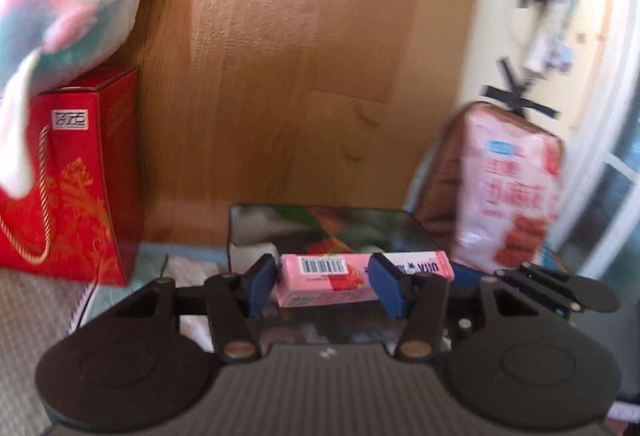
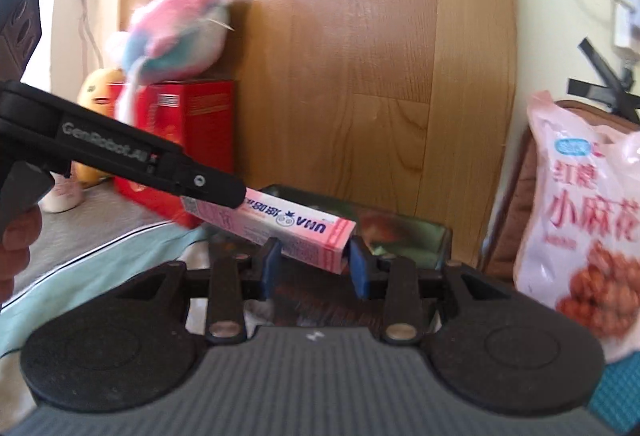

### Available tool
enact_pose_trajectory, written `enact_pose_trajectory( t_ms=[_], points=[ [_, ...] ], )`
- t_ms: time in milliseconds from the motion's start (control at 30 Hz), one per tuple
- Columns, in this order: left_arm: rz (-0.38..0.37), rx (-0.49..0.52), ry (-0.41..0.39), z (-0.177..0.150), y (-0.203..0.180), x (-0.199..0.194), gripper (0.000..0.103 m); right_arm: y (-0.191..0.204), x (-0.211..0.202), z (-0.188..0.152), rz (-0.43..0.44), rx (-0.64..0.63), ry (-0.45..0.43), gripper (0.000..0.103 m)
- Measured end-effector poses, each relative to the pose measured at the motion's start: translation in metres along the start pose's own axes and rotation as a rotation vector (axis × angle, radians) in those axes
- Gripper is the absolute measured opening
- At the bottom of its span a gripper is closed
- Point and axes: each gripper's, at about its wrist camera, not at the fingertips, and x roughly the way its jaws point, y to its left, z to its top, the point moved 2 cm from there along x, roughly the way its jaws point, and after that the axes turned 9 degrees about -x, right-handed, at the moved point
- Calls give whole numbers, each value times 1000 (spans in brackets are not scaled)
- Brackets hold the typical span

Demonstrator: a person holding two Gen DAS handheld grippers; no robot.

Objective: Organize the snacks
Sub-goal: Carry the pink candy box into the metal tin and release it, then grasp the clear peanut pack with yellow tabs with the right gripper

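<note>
Left claw (image 1: 322,282): mine, blue pads closed on the pink candy box (image 1: 360,274), gripping it near the barcode end. The box lies crosswise between the pads, its far end sticking out to the right.

Right claw (image 2: 314,264): mine, pads parted a little wider than the box. The free end of the candy box (image 2: 288,228) sits between them; I cannot tell whether either pad touches it. From this side the left claw (image 2: 224,192) shows as a black arm coming in from the left, clamped on the box's other end.

Beneath the box: a dark open tin (image 1: 408,232), shiny inside, with blurred red and green shapes in it.

Right of the tin: a pink bag of fried twists (image 2: 580,212), standing upright against a brown cushion (image 2: 516,196).

Left of the tin: a red gift box (image 1: 76,172) with a gold cord handle, and a pink, blue and white plush toy (image 1: 68,8) lying on top of it. A yellow plush (image 2: 98,88) shows beside the red box.

Behind everything: a wooden headboard (image 1: 304,36) and a pale wall (image 1: 504,48) with black tape strips.
</note>
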Motion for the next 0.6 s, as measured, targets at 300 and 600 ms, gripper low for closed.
enact_pose_trajectory(
  t_ms=[300,600],
  points=[
    [70,-11,-31,-8,16,15,72,-13,2,-3,-21,33,-2,50],
    [-129,-144,156,-78,41,-31,72,12,-66,-63,222,168,172,50]
  ],
)
